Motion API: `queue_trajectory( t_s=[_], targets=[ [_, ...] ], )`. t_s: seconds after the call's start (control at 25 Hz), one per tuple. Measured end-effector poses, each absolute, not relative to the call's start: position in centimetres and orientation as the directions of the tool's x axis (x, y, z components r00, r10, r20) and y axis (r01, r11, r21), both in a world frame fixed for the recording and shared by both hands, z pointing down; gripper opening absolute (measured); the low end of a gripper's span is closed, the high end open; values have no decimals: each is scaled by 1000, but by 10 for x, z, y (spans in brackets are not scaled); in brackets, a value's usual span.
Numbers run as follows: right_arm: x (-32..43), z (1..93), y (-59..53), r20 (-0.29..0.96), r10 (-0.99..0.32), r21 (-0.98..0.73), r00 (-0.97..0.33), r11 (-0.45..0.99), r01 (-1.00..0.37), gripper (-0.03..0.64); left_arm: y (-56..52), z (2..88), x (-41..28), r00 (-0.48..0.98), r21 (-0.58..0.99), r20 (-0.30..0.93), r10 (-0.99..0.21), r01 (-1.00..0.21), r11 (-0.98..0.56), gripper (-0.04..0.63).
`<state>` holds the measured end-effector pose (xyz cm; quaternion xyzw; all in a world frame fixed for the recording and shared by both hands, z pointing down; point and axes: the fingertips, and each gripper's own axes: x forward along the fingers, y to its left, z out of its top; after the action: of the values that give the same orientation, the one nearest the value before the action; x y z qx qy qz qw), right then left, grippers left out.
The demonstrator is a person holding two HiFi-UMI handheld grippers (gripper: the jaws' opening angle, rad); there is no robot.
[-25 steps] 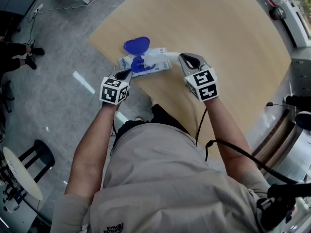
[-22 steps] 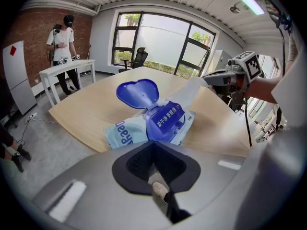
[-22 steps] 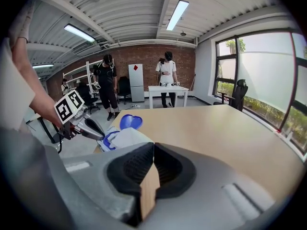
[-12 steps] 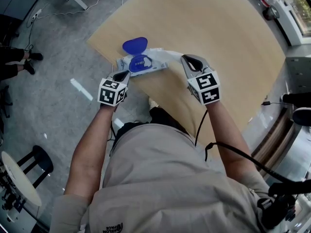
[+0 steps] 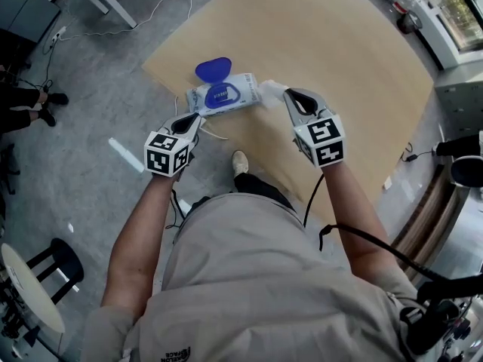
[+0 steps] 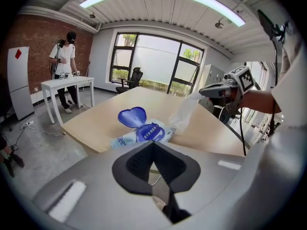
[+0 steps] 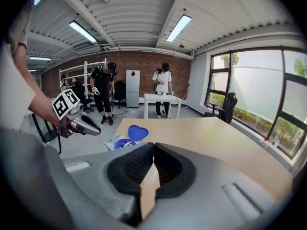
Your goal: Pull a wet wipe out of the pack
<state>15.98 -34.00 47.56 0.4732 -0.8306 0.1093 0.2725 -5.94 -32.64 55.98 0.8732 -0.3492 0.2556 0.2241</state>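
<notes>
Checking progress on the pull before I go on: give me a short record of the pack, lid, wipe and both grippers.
pack: lies flat near the edge of the table
lid: blue, flipped open
wet wipe: pinched in the right gripper, hanging toward the pack's end; cannot tell whether it is free of the opening
right gripper: shut on wet wipe, raised above the table
left gripper: shut, nothing between its jaws, short of the pack

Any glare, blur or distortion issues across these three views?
Head view: sharp, table edges bowed, a glare streak on the floor. Left gripper view: fisheye, dark corners, windows washed out. Right gripper view: same vignette, window pale.
</notes>
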Motion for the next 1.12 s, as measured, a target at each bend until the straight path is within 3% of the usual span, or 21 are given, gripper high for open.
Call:
queue_trajectory(
  t_s=[0.48,1.12],
  targets=[
    [127,414,-247,498,-794,101,-350,454,-885,8,-227,424,-81,793,262,362,-491,-592,-762,0],
    [66,350,-64,426,-849,96,-314,387,-917,8,-46,319,-100,898,156,267,-349,-398,-904,0]
  ],
)
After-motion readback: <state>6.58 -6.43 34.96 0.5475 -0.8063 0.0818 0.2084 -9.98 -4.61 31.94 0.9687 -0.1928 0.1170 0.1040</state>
